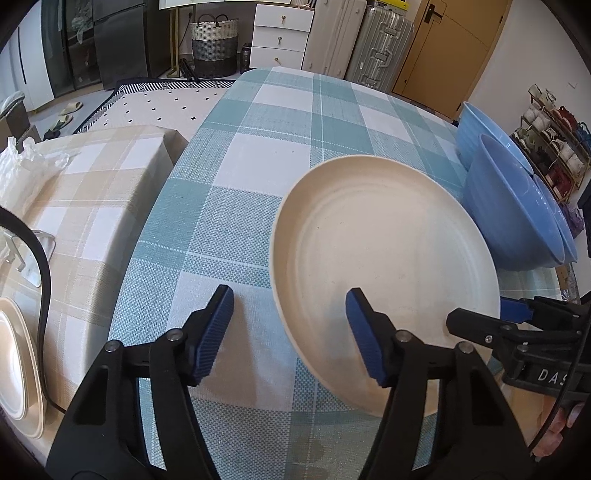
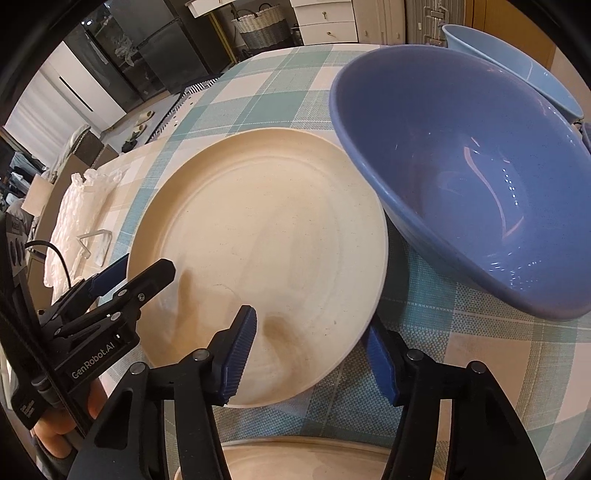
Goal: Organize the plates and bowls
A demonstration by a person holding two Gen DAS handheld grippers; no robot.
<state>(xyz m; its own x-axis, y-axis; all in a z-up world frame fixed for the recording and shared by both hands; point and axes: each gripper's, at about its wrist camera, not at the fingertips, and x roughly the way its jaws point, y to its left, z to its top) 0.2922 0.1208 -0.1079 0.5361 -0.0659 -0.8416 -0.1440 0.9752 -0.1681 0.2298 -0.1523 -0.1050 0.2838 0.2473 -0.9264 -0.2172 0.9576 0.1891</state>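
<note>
The cream plate [image 1: 384, 273] sits tilted over the teal checked cloth of the bench [image 1: 258, 155], its near rim raised off the cloth, which suggests it is being lifted or steadied by both sets of tongs working from opposite edges. The left tongs [image 1: 290, 334] are spread wide, straddling the plate's left rim: 1 pad is above the plate's face and the other hangs outside over the cloth, gripping nothing. The right tongs [image 2: 310, 356] are likewise parted around the near right rim, 1 pad on top and 1 beneath the edge, not yet pressed together; whether either pad touches the plate I cannot tell.

Just beside the plate's right edge stands a deep blue bowl [image 2: 469, 177], tipped toward the camera, with a paler blue bowl [image 2: 517, 66] behind it. Another cream plate [image 2: 306, 458] shows at the bottom of the right view.

To the left a beige checked surface [image 1: 92, 192] carries crumpled white plastic [image 1: 22, 162] and more cream plates [image 1: 18, 365]. Beyond are a woven basket [image 1: 214, 40], white drawers [image 1: 280, 33], suitcases [image 1: 384, 51] and a shoe rack [image 1: 550, 147]
</note>
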